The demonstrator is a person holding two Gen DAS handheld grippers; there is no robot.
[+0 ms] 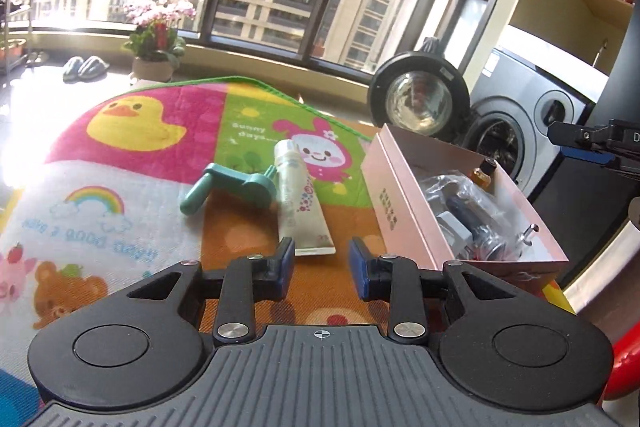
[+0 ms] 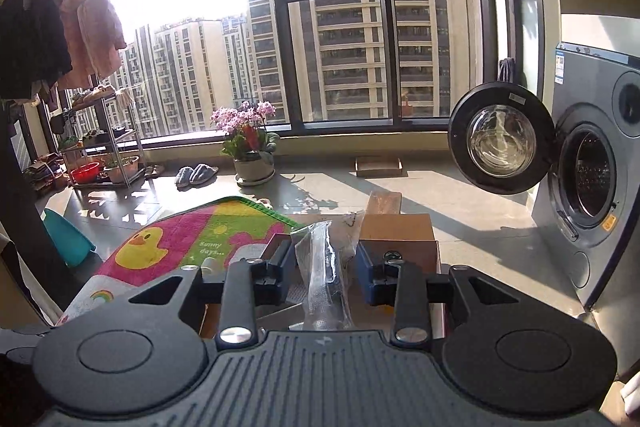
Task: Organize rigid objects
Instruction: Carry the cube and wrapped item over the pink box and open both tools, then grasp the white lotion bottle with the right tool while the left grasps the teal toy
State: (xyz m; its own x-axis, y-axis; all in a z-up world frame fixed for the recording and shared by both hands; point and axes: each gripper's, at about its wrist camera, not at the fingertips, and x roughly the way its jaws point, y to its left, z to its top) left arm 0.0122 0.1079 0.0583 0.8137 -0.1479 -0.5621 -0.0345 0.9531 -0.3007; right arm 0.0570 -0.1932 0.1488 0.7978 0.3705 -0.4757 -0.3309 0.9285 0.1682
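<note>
On the cartoon play mat 2 loose things lie side by side and touching: a white squeeze tube and a teal plastic crank handle, both just left of the pink box that already holds a bagged item and a small amber bottle. The tube looks light, soft-walled and a bit slick, so I would pinch it across its flat crimped end or near the cap, not mid-body where it would squash. The handle looks stiff and light; its straight shaft seems the safest spot. The left gripper points down at the mat just short of the tube's crimped end, jaws partly apart with nothing between them. The right gripper is held higher, aimed over the box toward the open washing machine. A crinkly clear plastic bag stands between its jaws, which have just been opening, and the pads appear clear of it.
</note>
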